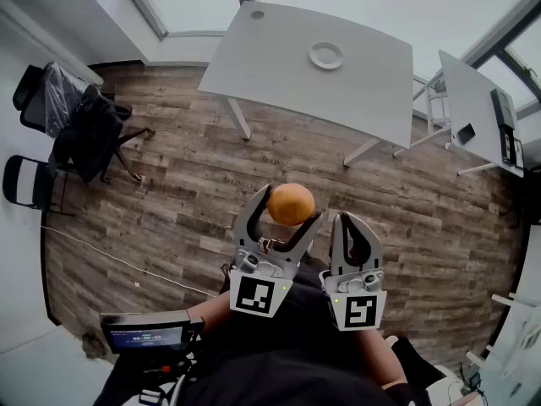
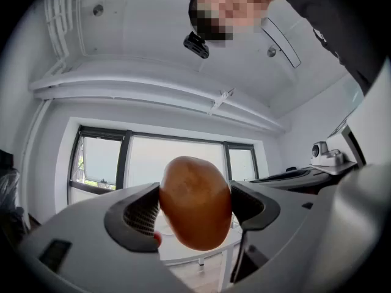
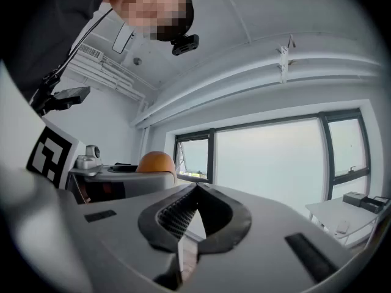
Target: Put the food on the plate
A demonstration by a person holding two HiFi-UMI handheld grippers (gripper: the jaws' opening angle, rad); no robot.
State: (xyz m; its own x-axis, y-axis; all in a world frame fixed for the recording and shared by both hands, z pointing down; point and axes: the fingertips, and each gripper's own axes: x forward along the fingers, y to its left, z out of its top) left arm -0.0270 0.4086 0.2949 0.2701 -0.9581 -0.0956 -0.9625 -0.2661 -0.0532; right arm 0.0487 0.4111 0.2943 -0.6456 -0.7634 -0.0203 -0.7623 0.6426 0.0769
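Orange-brown and rounded, the food piece (image 1: 291, 204) sits between the two jaws of the left gripper (image 1: 287, 206). In the left gripper view the jaws stand wide apart. The ribbed pad (image 2: 142, 215) on one side and the dark pad on the other side both press against the flanks of the food piece, so the grip is firm. Its lower end hangs a little below the pads.

The right gripper (image 1: 350, 220) is just beside the left one and carries nothing. In the right gripper view its jaws are brought together, the two dark pads (image 3: 177, 215) meeting at their tips, with no thing between them.

The white table (image 1: 270, 66) is the reference for the places. The white plate (image 1: 326, 55) lies on this table, on its middle part, and I see nothing on it. Both grippers and the food piece are well apart from the table, on its near side, held in the air above the wooden floor (image 1: 194, 184). To the left of the table, near the wall, stands a black office chair (image 1: 84, 125) with dark cloth over it. To the right of the table is a second white table (image 1: 473, 108) with some small devices that I cannot identify. A device with a lit screen (image 1: 145, 337) is close to the person's body, far on the near side.
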